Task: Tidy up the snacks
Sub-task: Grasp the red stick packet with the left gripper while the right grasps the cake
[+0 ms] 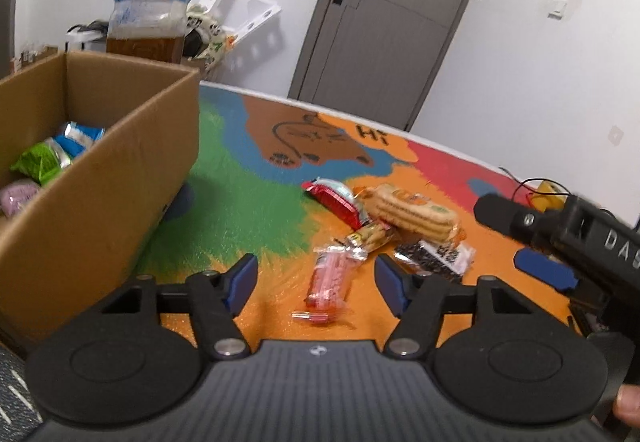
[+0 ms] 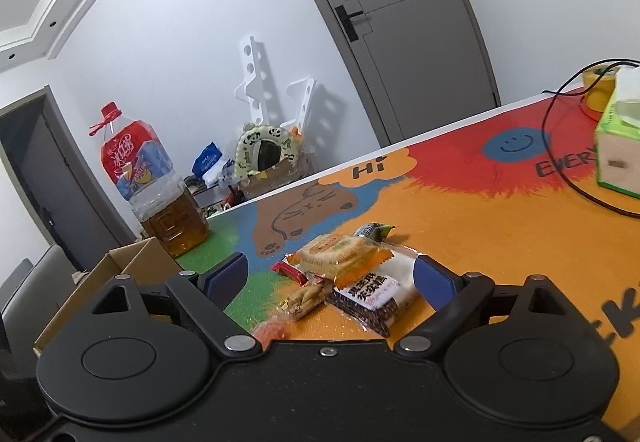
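Note:
A pile of snack packets lies on the colourful table mat: a pink wafer packet, a biscuit packet, a red packet, a small cracker stick packet and a black-and-white packet. My left gripper is open just above the pink packet. A cardboard box at the left holds green, blue and pink packets. My right gripper is open, with the biscuit packet and black-and-white packet between its fingers. It also shows in the left wrist view.
A large oil bottle stands behind the box. A green-and-white tissue box, a yellow tape roll and a black cable sit at the far right. A grey door and white brackets stand behind the table.

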A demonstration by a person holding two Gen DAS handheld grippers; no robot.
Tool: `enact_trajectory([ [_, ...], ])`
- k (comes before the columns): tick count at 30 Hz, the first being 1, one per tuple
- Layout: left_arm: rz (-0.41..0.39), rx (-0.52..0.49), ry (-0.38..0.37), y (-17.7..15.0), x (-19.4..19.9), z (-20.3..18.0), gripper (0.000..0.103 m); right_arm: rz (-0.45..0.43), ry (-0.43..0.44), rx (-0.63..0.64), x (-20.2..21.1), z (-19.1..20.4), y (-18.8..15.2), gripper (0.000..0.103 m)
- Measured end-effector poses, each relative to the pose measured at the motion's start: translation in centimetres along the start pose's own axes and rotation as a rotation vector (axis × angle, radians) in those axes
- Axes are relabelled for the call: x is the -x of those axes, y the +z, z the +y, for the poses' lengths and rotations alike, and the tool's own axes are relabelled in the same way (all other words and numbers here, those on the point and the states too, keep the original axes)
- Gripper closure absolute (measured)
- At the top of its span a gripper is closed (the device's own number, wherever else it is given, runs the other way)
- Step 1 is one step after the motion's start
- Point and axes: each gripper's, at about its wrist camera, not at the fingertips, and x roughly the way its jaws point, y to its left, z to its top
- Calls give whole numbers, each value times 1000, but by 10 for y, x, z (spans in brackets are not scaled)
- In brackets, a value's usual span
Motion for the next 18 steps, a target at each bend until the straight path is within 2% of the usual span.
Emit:
enact_trajectory([
  [5,71,-18,17,-7,-20,-2,53,23,0,16,-16,4,11,12],
  [8,62,-70,63,-11,-24,-6,69,37,5,21,-28,6,17,12],
  [11,57,-56,67,-10,-26,-1,73,51,1,66,-40,13,19,12],
  [13,52,-40,66,-9,-25,3,82,53,21,85,-43,14,17,12],
  [18,43,-23,66,-6,-23,6,84,50,37,93,-50,11,10,12],
])
